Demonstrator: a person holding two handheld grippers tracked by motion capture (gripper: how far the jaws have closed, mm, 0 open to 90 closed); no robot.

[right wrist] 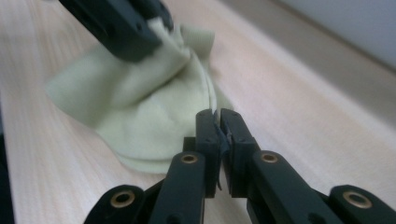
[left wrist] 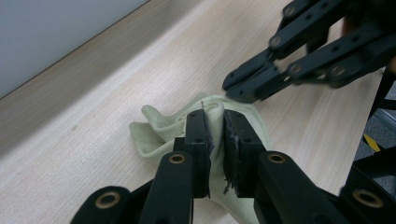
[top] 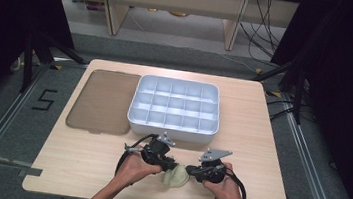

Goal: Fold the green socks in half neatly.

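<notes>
Lying near the front edge of the wooden counter (top: 81,169), a pale green cloth (top: 176,176) sits bunched between the two hands, just in front of the white compartment tray (top: 136,100). From the high view the left hand-held gripper (top: 171,166) comes at the cloth from the left and the right hand-held gripper (top: 188,170) from the right, their tips close together over the fabric. In the left gripper view the left hand-held gripper (left wrist: 214,133) has its jaws narrow, with a gathered fold of the cloth (left wrist: 161,133) pinched between the pads and lifted into a small ridge. In the right gripper view the right hand-held gripper (right wrist: 216,120) stands almost closed at the cloth's (right wrist: 140,112) near edge; a thin hem seems to be caught between its pads, though the blur there makes that hard to confirm. The rest of the fabric spreads flat on the counter. A brown translucent lid (top: 101,101) lies flat to the left of the tray, just beside it. The tray's compartments look empty from above.
</notes>
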